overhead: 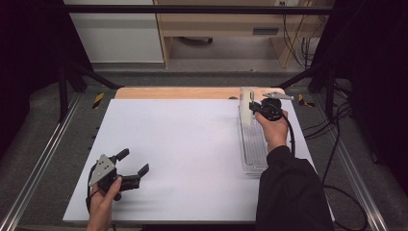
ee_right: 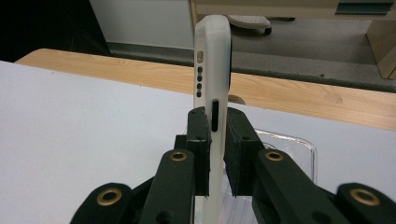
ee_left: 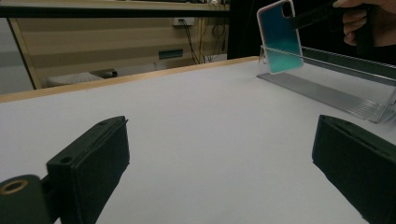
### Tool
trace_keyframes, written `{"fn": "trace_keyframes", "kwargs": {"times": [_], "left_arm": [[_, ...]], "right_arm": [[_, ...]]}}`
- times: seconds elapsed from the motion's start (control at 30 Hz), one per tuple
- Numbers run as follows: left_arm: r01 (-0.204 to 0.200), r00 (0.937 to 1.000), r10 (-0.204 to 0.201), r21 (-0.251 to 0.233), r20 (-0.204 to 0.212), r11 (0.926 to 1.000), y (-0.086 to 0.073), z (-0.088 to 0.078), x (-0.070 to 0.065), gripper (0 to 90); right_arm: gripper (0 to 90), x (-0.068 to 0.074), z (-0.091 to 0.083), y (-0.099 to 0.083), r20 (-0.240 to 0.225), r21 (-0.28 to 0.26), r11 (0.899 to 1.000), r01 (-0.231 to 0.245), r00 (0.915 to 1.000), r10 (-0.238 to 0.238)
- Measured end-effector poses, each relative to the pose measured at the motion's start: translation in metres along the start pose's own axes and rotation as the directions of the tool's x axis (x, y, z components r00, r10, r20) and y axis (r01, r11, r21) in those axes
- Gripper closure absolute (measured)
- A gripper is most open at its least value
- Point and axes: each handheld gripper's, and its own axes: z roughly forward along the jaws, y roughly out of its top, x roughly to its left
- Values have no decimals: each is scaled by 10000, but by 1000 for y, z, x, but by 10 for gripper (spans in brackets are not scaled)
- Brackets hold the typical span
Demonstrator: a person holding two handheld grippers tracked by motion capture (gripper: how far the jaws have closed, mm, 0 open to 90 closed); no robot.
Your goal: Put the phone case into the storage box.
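- Right tongs [overhead: 251, 107], far right of the desk: clenched on a phone case [overhead: 246, 107], jaws pinching it across its thin edge.
- Seen in the right gripper view, phone case [ee_right: 212, 70] upright between the two black jaws, white rim with small holes and a slot facing the camera, upper end standing clear above the pads.
- Seen in the left gripper view, phone case [ee_left: 280, 37] showing a teal face with a pale pink rim, tilted, held up over the far end of a clear tray [ee_left: 327, 88]; lower edge close to the tray wall, contact cannot be told.
- Clear tray [overhead: 253, 144] lying lengthwise along the right side of the desk, running from near the right hand [overhead: 273, 129] toward the far edge.
- Right forearm in a dark sleeve [overhead: 288, 192] coming in from the near right.
- Left tongs [overhead: 130, 166], near left of the desk: released, jaws spread wide, nothing between them, pointing right across the white surface.
- Left hand [overhead: 103, 204] gripping the body at the near edge, grey three-cornered plate [overhead: 102, 168] on top.
- Desk [overhead: 183, 144]: white sheet, a wooden strip [overhead: 178, 93] showing along the far edge.
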Motion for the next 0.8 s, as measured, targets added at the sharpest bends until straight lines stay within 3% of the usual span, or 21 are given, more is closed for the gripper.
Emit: {"fn": "trace_keyframes", "kwargs": {"times": [0.17,0.8], "left_arm": [[45,10000,-45,-7,8,10000,0,-1,0,35],[98,10000,-98,-6,-6,10000,0,-1,1,36]], "right_arm": [[817,0,1,0,-59,-214,9997,96,9999,-98],[817,2,2,-2,160,-128,9993,355,9993,-352]]}}
